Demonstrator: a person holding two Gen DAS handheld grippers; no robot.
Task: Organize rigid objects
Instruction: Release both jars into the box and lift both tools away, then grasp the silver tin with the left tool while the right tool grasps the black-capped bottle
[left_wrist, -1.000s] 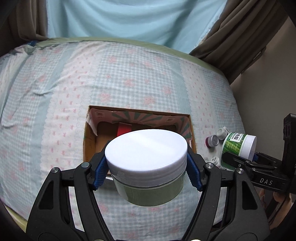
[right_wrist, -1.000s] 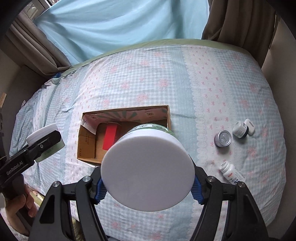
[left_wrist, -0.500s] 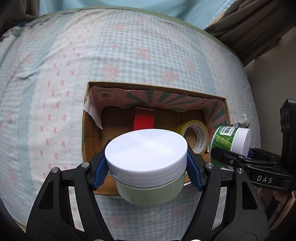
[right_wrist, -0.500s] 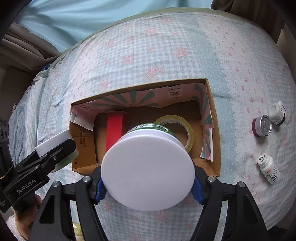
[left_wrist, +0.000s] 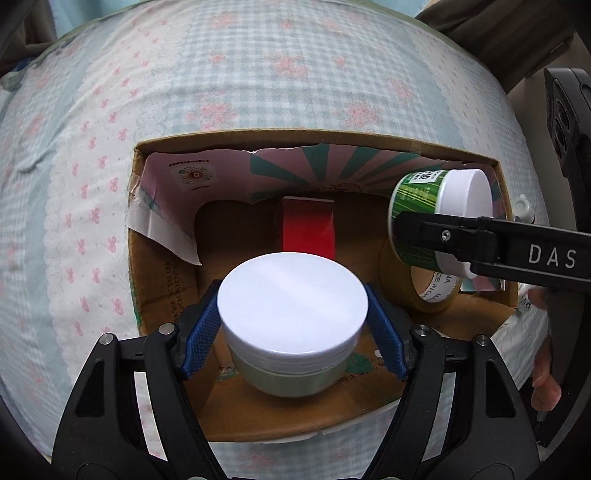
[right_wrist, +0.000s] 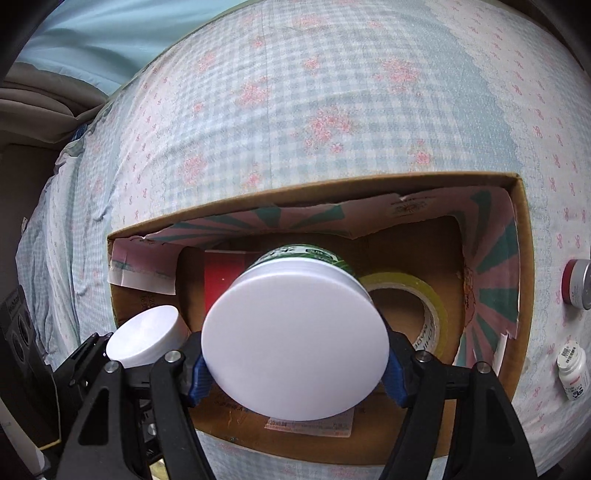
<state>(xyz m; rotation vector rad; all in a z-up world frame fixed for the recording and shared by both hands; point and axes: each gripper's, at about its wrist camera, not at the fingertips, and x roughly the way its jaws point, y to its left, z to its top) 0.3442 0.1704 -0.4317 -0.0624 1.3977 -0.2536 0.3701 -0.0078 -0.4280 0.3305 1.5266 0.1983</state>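
- My left gripper (left_wrist: 293, 338) is opening: the blue pads (left_wrist: 201, 341) are standing just off the white lid of the squat jar (left_wrist: 291, 314), which is still sitting between them at lower centre of the left wrist view.
- That jar is down inside the cardboard box (left_wrist: 166, 280), near its front wall; I judge it is resting on the box floor or about to, though the jar's base is too hidden for me to be sure.
- My right gripper (right_wrist: 295, 363) is clamping the green-labelled jar (right_wrist: 295, 332) by its white lid, tilted so the lid is facing the camera, and it is hanging over the middle of the box in the right wrist view.
- Already lying in the box are a red item (left_wrist: 308, 229) at the back and a roll of yellow tape (right_wrist: 417, 310) on the right side.
- Out on the bed (right_wrist: 332, 92), at the right edge of the right wrist view, a red-and-silver tin (right_wrist: 576, 282) and a small white bottle (right_wrist: 572, 373) are waiting.
- So I am placing both jars at once; next I am planning to lift the left gripper straight up clear of the lid, then lower the green-labelled jar into free floor between the squat jar and the tape, levelling it before letting go.
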